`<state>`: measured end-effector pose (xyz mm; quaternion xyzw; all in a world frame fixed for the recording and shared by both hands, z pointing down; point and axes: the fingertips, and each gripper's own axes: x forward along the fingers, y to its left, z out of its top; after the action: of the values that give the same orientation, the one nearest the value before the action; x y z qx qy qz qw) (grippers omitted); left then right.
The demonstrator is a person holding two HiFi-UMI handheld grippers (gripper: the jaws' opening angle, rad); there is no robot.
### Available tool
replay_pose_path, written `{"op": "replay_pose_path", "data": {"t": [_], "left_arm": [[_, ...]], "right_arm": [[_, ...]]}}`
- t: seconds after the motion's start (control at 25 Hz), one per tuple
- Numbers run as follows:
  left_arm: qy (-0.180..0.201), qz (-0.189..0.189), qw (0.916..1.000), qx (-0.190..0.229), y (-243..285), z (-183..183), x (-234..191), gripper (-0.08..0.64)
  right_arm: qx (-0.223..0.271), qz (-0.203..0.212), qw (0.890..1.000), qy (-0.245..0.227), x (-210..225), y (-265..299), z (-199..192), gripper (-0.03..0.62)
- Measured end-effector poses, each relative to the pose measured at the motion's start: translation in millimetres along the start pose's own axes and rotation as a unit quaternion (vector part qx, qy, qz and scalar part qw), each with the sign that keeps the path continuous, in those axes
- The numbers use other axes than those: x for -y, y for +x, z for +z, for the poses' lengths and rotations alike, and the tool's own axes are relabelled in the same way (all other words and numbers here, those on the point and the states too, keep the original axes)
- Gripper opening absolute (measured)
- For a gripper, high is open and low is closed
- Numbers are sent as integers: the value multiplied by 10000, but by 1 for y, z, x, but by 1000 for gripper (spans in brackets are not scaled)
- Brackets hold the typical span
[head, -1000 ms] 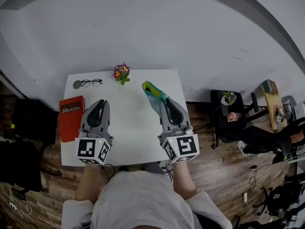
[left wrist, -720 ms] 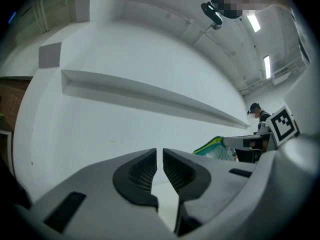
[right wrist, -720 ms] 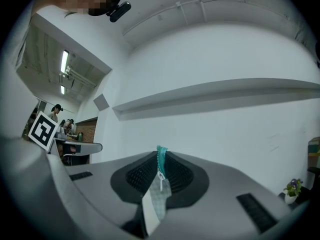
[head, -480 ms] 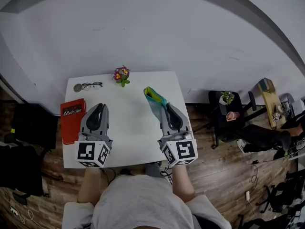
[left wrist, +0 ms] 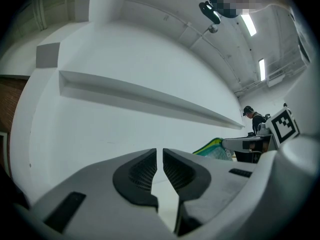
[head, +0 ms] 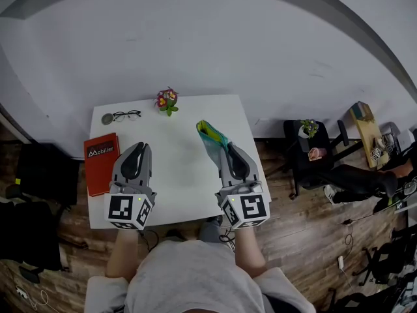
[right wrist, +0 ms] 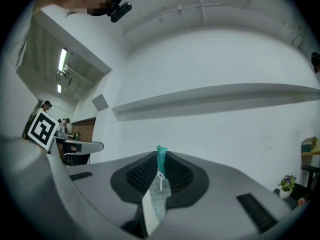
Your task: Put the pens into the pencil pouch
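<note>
Right gripper (right wrist: 160, 165): jaws clamped on the edge of the pouch (right wrist: 161, 155), a teal strip with a zip running up between the ribbed pads (right wrist: 142, 174). In the head view the right gripper (head: 227, 150) sits over the right part of the table (head: 182, 175), and the pouch (head: 208, 133) extends from its jaw tips toward the far right side of the table, green and teal, open end away from the person. Left gripper (left wrist: 159, 156): jaws drawn almost together, only a thin slit between the pads (left wrist: 137, 173), nothing held in it. In the head view the left gripper (head: 137, 150) is over the left part of the table, well apart from the pouch, level with the right gripper. A red book (head: 100, 163) lies at the left edge of the table, just beside the left gripper. Glasses (head: 125, 115) lie near the far left corner, with a small round object (head: 107, 119) beside them. A flower pot (head: 166, 100) stands at the far edge, between the glasses and the pouch. The table stands on a wooden floor (head: 306, 227) against a white wall (head: 195, 38)
</note>
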<state>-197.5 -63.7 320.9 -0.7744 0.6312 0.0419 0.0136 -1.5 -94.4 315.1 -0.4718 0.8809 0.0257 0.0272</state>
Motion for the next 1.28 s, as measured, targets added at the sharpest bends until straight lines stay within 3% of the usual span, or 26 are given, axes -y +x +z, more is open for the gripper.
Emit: {"op": "replay_pose_path", "data": {"t": [1.28], "left_arm": [[-3, -62, 10000, 23, -13, 3, -2, 57]], "right_arm": [[150, -92, 9998, -32, -12, -12, 12, 61]]}}
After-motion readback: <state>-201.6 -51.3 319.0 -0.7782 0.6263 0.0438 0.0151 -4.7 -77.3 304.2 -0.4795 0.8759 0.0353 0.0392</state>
